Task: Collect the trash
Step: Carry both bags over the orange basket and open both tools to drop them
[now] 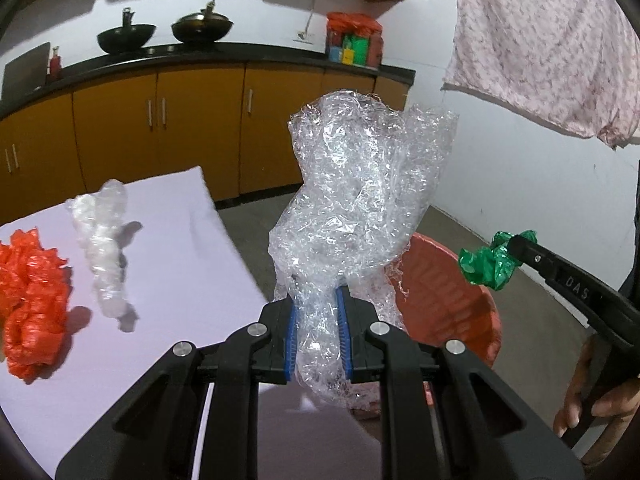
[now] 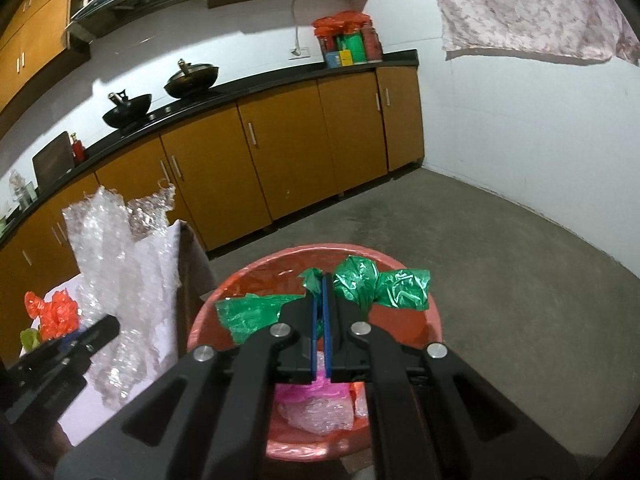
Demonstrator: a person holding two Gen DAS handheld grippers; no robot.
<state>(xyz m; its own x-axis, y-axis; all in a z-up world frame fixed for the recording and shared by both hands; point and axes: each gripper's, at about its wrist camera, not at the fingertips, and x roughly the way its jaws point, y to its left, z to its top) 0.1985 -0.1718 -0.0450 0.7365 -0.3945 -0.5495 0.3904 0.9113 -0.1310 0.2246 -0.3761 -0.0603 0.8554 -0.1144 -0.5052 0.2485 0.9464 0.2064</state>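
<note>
The left gripper clamps crinkly clear bubble wrap beside the round red bin; the right gripper pinches glossy green plastic above it.

I am counting two grippers: the left gripper and the right gripper. I am seeing one red bin. I am tallying the plastic scraps: two clear ones, the big clear wrap and the smaller clear wad on the table; one orange bag; one green bag; one pink piece inside the bin. I am counting two black woks on the counter, and one hanging cloth.
</note>
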